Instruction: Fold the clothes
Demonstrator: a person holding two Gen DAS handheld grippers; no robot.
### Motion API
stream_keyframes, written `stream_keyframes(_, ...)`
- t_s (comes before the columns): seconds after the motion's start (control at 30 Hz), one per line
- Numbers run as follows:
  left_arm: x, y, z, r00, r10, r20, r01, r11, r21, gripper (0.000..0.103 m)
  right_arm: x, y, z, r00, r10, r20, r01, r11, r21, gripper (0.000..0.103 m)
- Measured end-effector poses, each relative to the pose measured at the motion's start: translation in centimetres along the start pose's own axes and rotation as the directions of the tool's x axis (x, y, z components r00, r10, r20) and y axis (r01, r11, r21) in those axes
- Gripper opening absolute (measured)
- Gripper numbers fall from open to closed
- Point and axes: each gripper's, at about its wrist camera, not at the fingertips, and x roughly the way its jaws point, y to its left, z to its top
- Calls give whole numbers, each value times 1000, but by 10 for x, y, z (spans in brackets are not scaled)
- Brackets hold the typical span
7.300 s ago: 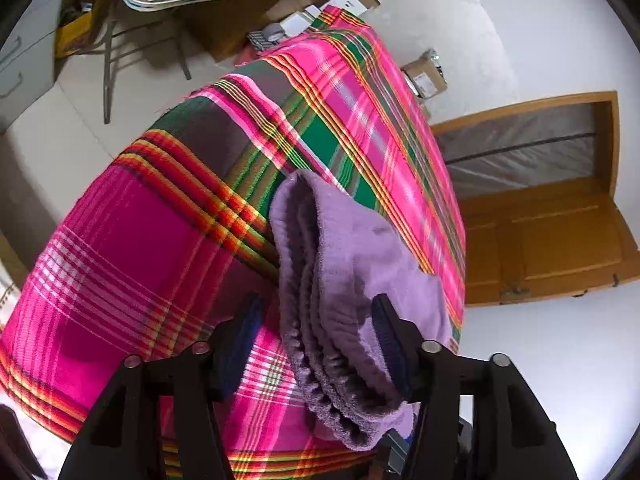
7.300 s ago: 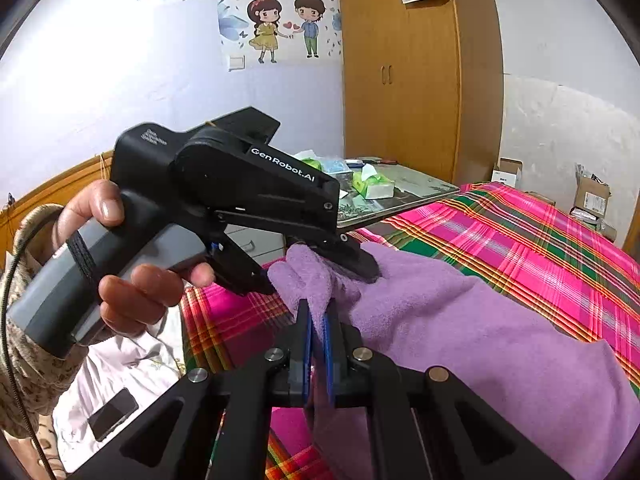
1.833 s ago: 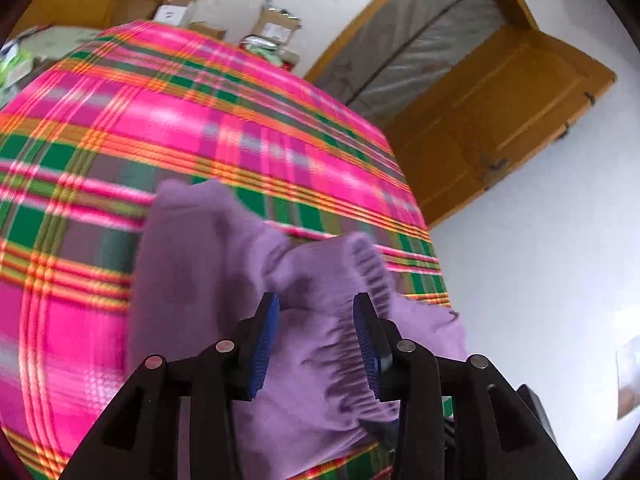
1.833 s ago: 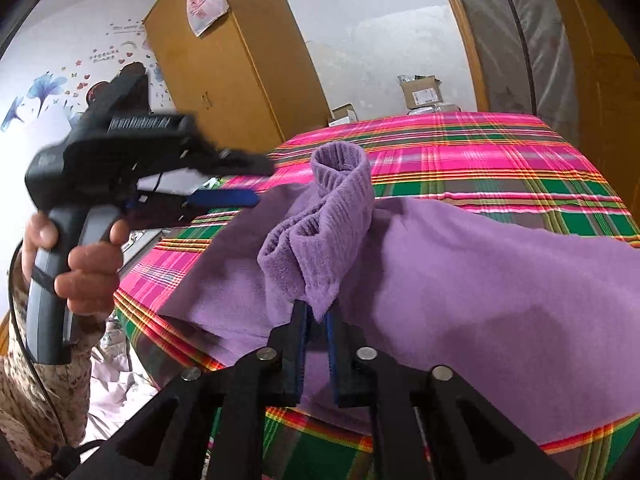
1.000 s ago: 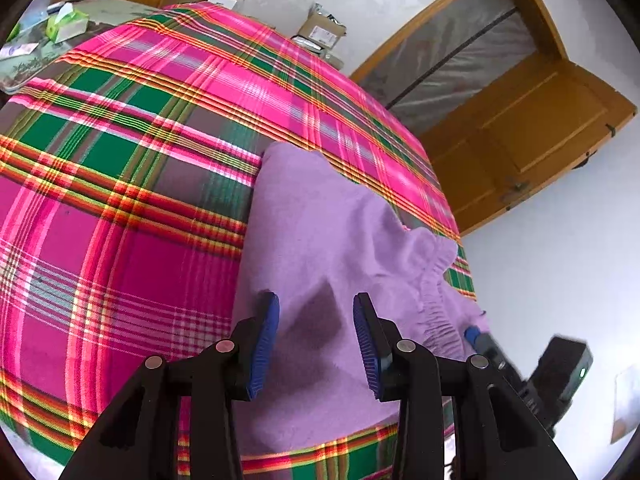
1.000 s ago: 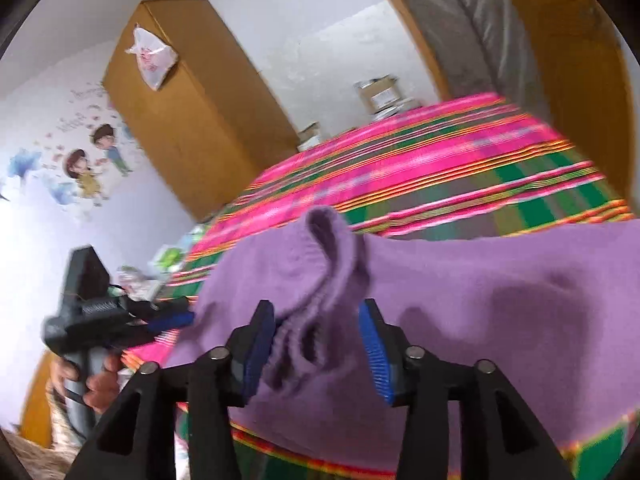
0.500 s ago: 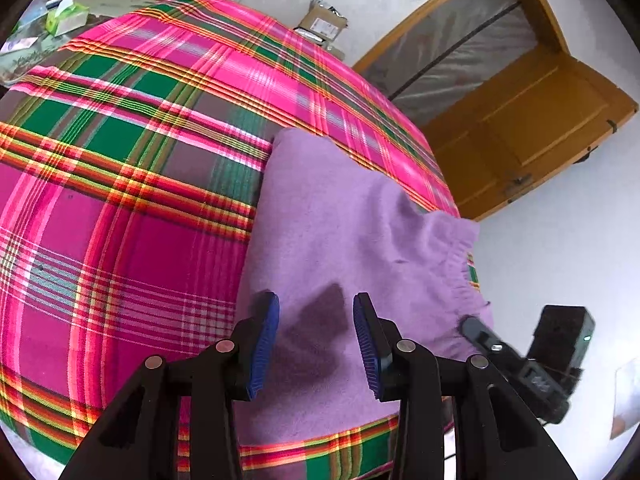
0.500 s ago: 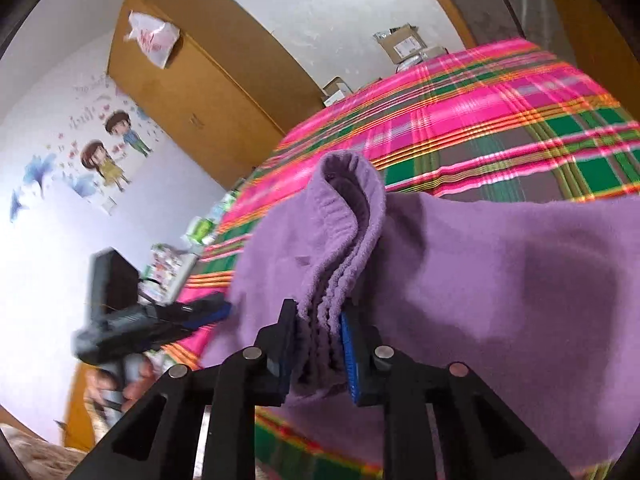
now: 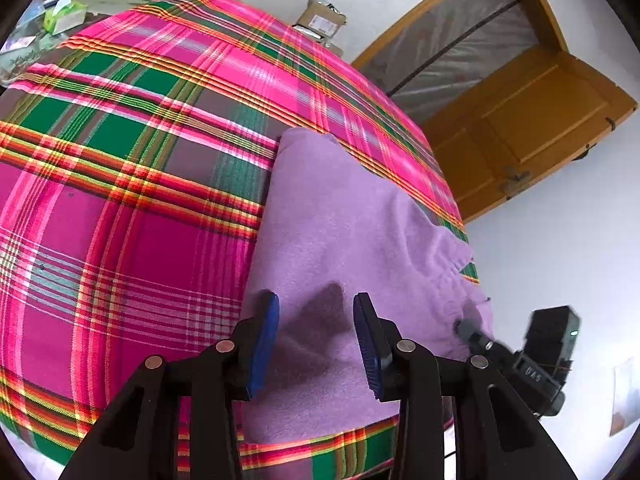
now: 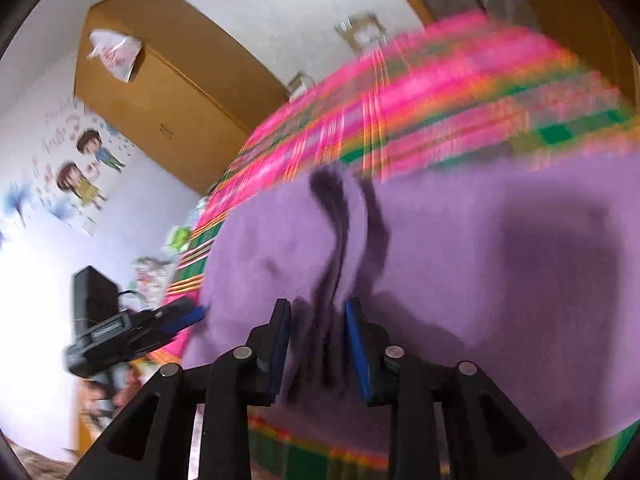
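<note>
Both tilted downward, the left hand-held gripper [image 9: 316,338] hovers released above the purple garment [image 9: 352,232] lying flat near the near edge of the plaid-covered bed [image 9: 132,168], while the right hand-held gripper [image 10: 318,346], jaws just reopening, straddles its bunched fold without clamping, open bed beyond.

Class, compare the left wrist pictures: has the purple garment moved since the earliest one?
Yes. The purple garment, earlier bunched upright between the left gripper fingers, now lies flat on the plaid bedspread.
</note>
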Motion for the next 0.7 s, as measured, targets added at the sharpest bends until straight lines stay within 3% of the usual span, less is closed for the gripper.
stream_keyframes(0.13, 1, 0, 0, 1000, 4, -2, -4, 1000, -1, 40, 0, 8, 25, 997, -27, 70, 33, 996, -83, 30)
stream_keyframes(0.33, 2, -2, 2, 1000, 14, -3, -14, 1000, 4, 40, 20, 14, 42, 1000, -9, 23, 12, 992, -125, 30)
stream_keyframes(0.4, 3, -3, 1, 1000, 17, -4, -17, 1000, 5, 40, 28, 13, 45, 1000, 18, -6, -19, 991, -129, 22)
stream_keyframes(0.43, 4, -3, 2, 1000, 22, -6, -22, 1000, 7, 40, 28, 11, 45, 1000, 5, 0, -5, 992, -127, 10)
stream_keyframes(0.63, 4, -2, 3, 1000, 24, -10, -23, 1000, 8, 40, 8, -3, 49, 997, -44, 68, 51, 993, -107, 6)
stream_keyframes(0.7, 5, -2, 4, 1000, 24, -13, -24, 1000, 9, 40, 12, -7, 49, 997, -63, 52, 68, 993, -95, 6)
